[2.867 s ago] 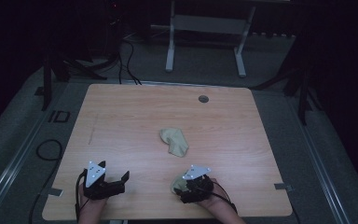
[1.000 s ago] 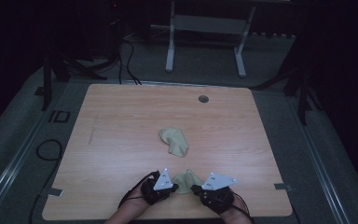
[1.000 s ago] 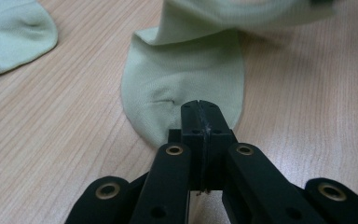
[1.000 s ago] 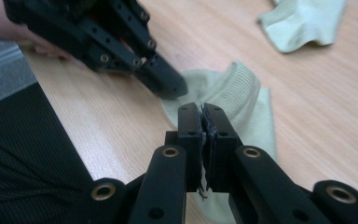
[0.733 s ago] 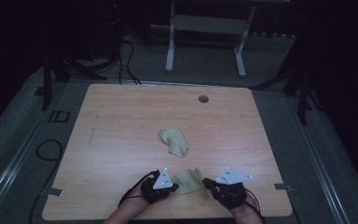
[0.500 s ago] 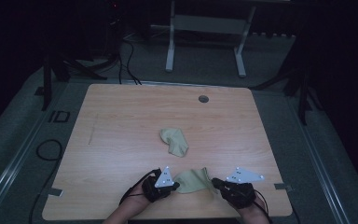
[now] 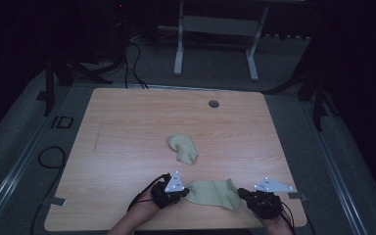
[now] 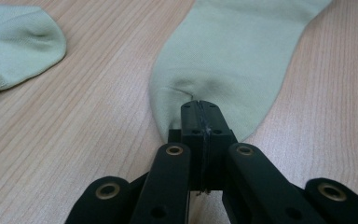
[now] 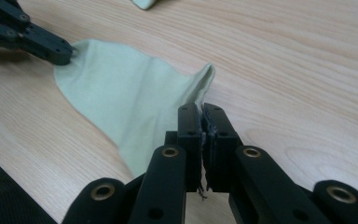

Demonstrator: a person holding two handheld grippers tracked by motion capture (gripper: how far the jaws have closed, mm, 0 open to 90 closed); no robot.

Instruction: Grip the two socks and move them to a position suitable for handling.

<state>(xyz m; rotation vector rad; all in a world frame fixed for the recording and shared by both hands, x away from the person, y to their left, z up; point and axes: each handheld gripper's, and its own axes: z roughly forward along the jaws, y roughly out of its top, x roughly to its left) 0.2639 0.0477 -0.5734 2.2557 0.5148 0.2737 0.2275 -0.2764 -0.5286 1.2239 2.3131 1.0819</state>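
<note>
A pale green sock lies stretched flat near the table's front edge, held at both ends. My left gripper is shut on its toe end. At the other side, my right gripper is shut on the cuff end. The right gripper view also shows the left gripper pinching the far end of the sock. A second pale green sock lies crumpled at the middle of the table; its toe appears at the upper left of the left gripper view.
The wooden table has a round grommet hole near its far edge. A white metal stand rises behind the table. Cables run on the floor at the left. The front edge lies right under both hands.
My right gripper has moved to the right along the front edge with the cuff in it, which has pulled the near sock out flat. The left gripper has stayed in place.
</note>
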